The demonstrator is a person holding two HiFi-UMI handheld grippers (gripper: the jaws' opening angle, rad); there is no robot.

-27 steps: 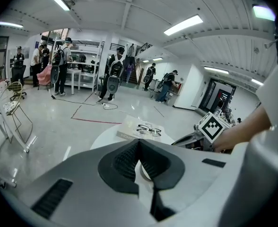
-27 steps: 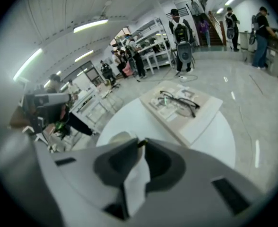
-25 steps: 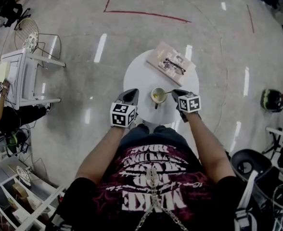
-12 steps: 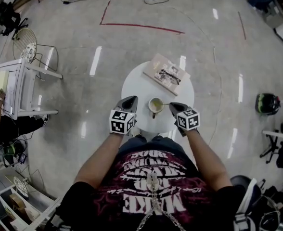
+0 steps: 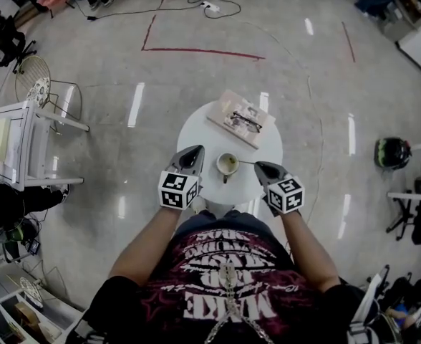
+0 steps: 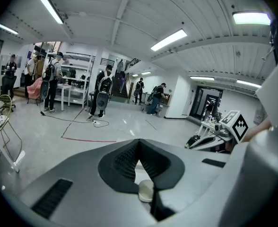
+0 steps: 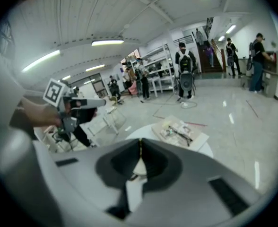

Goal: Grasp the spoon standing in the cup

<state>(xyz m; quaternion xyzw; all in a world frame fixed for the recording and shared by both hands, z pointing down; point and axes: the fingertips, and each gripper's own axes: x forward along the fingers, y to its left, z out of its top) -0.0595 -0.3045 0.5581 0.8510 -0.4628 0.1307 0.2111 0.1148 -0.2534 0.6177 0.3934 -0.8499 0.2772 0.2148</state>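
Grip state: right gripper (image 5: 258, 166) pinched shut on spoon (image 5: 245, 162) handle; left gripper (image 5: 195, 150) closed, empty.
Between both fingertips: cup (image 5: 228, 165) on round white table (image 5: 200, 131); book (image 5: 232, 110) beyond them, glossy grey floor (image 5: 325, 84) with red tape (image 5: 203, 50) further out.

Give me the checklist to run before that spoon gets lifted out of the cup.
1. Right gripper closed on the spoon: ok, the jaws are together and the handle's end meets their tips.
2. Grip firmness: cannot tell.
3. Cup upright on the table: ok.
4. Left gripper steadying the cup: not ok, it is shut and sits beside the cup, apart from it.
5. Book and glasses out of the way: ok, they lie on the table's far side.
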